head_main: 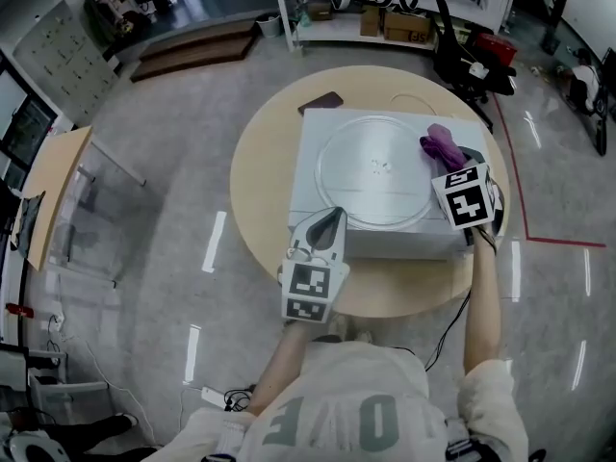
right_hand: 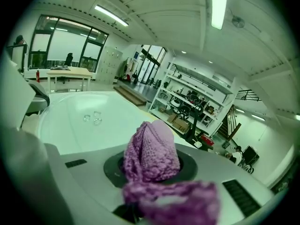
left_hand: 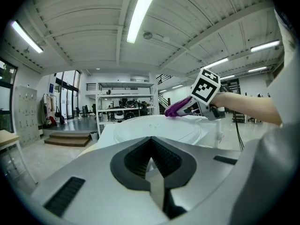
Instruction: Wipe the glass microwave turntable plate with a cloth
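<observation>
The round glass turntable plate (head_main: pixel 358 189) lies flat on top of a white microwave (head_main: pixel 404 242). It also fills the middle of the left gripper view (left_hand: pixel 159 128) and lies left of centre in the right gripper view (right_hand: pixel 77 121). My right gripper (head_main: pixel 446 154) is shut on a purple knitted cloth (head_main: pixel 440 141) at the plate's right rim. The bunched cloth (right_hand: pixel 153 153) covers the jaws of the right gripper (right_hand: pixel 152 175). My left gripper (head_main: pixel 333 216) hovers at the microwave's front-left corner, shut and empty, with the left gripper (left_hand: pixel 151 162) pointing across the plate.
The microwave stands on a round wooden table (head_main: pixel 260 210). A dark flat object (head_main: pixel 320 102) lies on the table behind it. Shelving (head_main: pixel 385 17) with boxes stands at the back. A cable hangs off the table's front right (head_main: pixel 452 320).
</observation>
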Demonstrator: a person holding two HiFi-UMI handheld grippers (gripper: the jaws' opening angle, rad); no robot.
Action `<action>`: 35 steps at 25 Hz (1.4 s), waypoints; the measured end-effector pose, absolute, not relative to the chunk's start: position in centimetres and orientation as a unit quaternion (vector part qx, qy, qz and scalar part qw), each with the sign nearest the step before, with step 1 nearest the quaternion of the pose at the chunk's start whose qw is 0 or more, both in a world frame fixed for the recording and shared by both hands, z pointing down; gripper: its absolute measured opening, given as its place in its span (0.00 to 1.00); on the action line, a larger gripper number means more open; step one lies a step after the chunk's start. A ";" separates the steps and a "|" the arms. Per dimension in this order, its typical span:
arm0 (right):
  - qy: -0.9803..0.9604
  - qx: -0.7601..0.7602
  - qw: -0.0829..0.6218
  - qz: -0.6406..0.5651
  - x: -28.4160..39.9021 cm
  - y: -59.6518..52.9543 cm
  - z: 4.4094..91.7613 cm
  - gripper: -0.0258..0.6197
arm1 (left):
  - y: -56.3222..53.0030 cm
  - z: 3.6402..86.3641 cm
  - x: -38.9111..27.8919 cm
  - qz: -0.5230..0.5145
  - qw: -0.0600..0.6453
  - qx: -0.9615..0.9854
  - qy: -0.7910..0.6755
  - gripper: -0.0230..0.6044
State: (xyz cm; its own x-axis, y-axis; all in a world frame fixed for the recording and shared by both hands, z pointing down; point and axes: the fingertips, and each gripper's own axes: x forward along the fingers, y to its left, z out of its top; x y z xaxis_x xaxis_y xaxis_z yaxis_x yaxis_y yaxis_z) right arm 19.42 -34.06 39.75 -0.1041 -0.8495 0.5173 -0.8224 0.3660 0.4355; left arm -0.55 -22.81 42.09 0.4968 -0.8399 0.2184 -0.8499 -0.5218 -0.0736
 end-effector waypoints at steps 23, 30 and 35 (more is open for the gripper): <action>-0.764 0.597 0.244 -0.013 16.3 -19.0 38.2 0.11 | -23.0 41.9 -0.8 0.100 0.019 0.864 -0.492 0.04; -0.770 0.615 0.168 -0.015 17.5 -16.1 36.3 0.11 | -23.1 40.1 -0.4 0.070 0.027 0.865 -0.496 0.04; -0.789 0.597 0.142 0.025 17.2 -14.9 37.5 0.11 | -21.5 38.7 0.4 0.054 0.019 0.866 -0.498 0.04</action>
State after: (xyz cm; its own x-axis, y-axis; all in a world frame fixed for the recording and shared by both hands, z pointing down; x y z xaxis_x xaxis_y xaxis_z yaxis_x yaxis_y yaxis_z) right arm 17.19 -14.95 37.51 -0.2475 -0.9349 0.2544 -0.9492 0.2867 0.1300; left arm 0.40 -21.51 38.67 0.4991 -0.8592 0.1120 -0.8633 -0.5043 -0.0216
